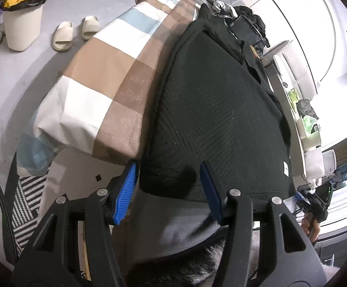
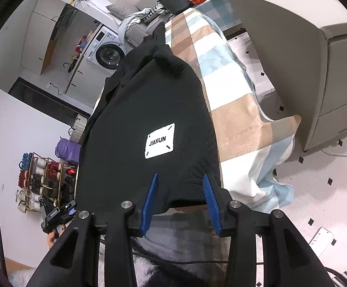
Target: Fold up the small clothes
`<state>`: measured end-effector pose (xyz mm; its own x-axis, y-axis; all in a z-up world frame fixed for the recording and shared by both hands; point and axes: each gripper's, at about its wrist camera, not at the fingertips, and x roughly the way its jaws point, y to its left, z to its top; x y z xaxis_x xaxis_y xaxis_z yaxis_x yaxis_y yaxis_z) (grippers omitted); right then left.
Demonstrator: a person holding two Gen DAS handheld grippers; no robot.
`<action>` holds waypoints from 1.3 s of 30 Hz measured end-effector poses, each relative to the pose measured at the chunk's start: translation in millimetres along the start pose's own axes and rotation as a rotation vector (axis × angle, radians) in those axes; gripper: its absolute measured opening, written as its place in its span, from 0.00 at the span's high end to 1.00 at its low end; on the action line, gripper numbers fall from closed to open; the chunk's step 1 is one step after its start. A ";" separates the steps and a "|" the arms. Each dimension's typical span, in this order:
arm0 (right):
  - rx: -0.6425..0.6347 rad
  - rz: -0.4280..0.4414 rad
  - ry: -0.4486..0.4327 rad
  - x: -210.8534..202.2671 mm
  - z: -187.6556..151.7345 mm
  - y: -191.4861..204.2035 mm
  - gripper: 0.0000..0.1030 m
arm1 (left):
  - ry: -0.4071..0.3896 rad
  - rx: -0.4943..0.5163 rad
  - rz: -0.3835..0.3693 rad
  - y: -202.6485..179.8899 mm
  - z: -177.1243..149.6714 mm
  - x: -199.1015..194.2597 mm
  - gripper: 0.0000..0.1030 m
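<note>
Checked tablecloth (image 1: 97, 71) under black garment (image 1: 221, 110), hem between both gaping tongs (image 1: 168, 191) (image 2: 181, 203)

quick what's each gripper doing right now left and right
Left gripper: open, jaws around the near corner of the black garment.
Right gripper: open, jaws around the garment's near edge.

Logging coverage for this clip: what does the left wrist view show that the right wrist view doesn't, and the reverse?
Left wrist only: a pair of slippers on the floor beside a bin, and the left gripper, open, at the garment's near corner.

Right wrist only: the white JIAXUN label face on, a washing machine, a shoe rack, a phone on the floor, and the right gripper, open, at the near hem.

Both: the black garment spread on the checked cloth.
</note>
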<state>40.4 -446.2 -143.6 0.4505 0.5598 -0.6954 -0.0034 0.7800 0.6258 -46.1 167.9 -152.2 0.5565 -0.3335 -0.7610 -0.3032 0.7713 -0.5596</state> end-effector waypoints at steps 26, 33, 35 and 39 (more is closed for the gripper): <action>0.035 0.038 -0.048 -8.6 8.4 -13.5 0.58 | -0.039 0.097 -0.072 -27.3 12.9 6.3 0.60; 0.059 0.022 -0.047 -4.2 9.1 -23.5 0.58 | -0.041 0.094 -0.060 -25.4 16.1 8.6 0.60; 0.065 0.033 -0.045 -3.6 8.1 -23.5 0.58 | -0.040 0.094 -0.062 -25.2 16.4 8.7 0.60; 0.069 0.084 -0.016 3.8 8.6 -20.6 0.57 | -0.042 0.085 -0.078 -23.0 17.4 9.5 0.60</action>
<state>49.8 -462.5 -156.1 0.4653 0.6173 -0.6344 0.0195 0.7094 0.7046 -20.3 156.5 -140.9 0.6081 -0.3729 -0.7008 -0.1918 0.7876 -0.5856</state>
